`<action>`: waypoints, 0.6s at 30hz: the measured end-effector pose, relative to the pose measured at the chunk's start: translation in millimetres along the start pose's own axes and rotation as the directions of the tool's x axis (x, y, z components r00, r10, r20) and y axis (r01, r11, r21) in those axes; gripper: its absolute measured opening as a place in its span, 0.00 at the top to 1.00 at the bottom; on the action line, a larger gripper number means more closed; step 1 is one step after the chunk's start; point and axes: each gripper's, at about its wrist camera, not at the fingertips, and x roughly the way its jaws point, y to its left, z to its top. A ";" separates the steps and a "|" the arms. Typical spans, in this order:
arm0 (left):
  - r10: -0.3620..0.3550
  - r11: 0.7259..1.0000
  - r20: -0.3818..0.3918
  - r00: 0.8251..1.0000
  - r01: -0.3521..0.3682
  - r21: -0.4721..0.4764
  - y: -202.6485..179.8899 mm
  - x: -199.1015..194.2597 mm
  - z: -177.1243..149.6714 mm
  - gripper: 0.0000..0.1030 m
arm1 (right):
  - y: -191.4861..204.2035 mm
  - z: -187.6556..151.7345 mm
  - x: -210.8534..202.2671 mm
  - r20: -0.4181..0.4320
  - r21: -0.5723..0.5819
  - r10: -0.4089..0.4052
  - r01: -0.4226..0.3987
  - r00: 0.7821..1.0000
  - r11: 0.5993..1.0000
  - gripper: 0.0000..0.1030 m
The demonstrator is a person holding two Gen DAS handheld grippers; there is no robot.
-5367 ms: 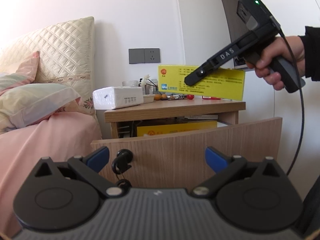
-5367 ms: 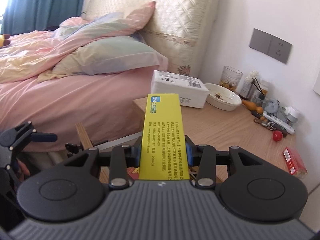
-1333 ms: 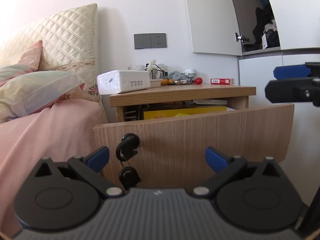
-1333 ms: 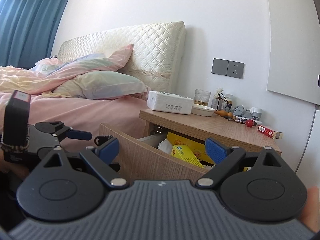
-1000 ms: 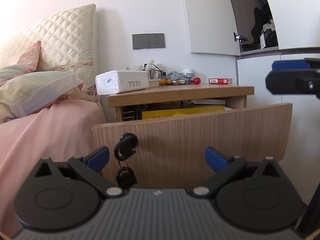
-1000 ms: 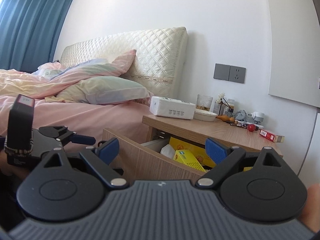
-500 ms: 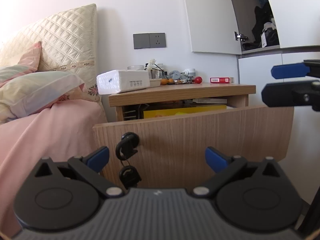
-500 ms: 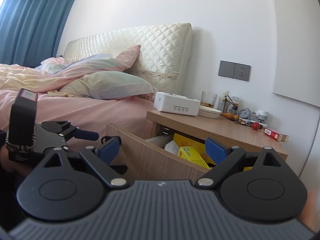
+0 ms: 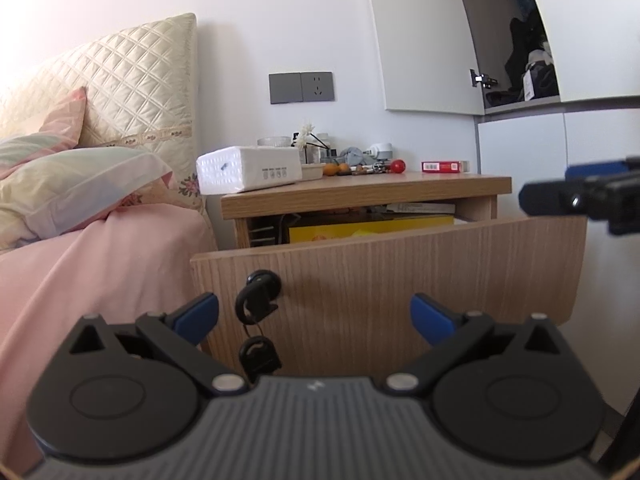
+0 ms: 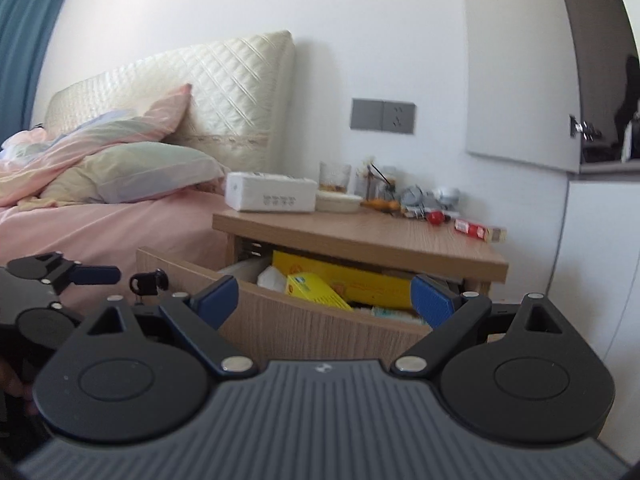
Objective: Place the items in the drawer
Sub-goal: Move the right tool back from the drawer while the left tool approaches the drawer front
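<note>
The wooden nightstand drawer (image 9: 400,276) stands pulled open, with a black key (image 9: 258,300) in its lock. Inside it lie a large yellow box (image 10: 360,280) and a smaller yellow box (image 10: 312,290), seen in the right wrist view. My left gripper (image 9: 314,316) is open and empty, close in front of the drawer front. My right gripper (image 10: 324,296) is open and empty, above and in front of the drawer's right part; it also shows at the right edge of the left wrist view (image 9: 580,196).
On the nightstand top (image 10: 360,232) stand a white tissue pack (image 10: 270,196), a bowl, a glass, a red ball (image 10: 436,216), a red carton (image 10: 478,230) and small clutter. The bed with pink sheet (image 9: 80,264) lies left. A white cabinet (image 9: 560,152) stands right.
The yellow box once held in my right gripper now lies in the drawer. In the last second my right gripper has swung rightward and closer to the drawer; my left has barely moved.
</note>
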 end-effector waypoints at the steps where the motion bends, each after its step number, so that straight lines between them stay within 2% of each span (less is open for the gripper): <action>1: 0.001 1.000 0.000 1.000 -0.001 0.000 -0.2 -0.2 0.1 0.00 | -0.4 -1.6 1.9 -0.013 0.011 -0.015 0.015 1.000 1.000 0.08; 9: 0.002 1.000 0.000 1.000 -0.002 -0.002 -0.6 -0.7 1.2 0.00 | -10.7 -18.8 9.4 -0.103 0.104 -0.154 0.165 0.983 0.981 0.08; 14: 0.016 1.000 -0.011 1.000 -0.017 -0.008 0.0 1.6 0.9 0.00 | -15.1 -25.2 1.2 -0.092 0.116 -0.188 0.198 0.978 0.973 0.08; 18: 0.021 1.000 -0.017 1.000 -0.021 0.001 -1.5 3.1 -0.3 0.00 | -19.8 -31.6 0.1 -0.105 0.141 -0.172 0.186 0.979 0.972 0.08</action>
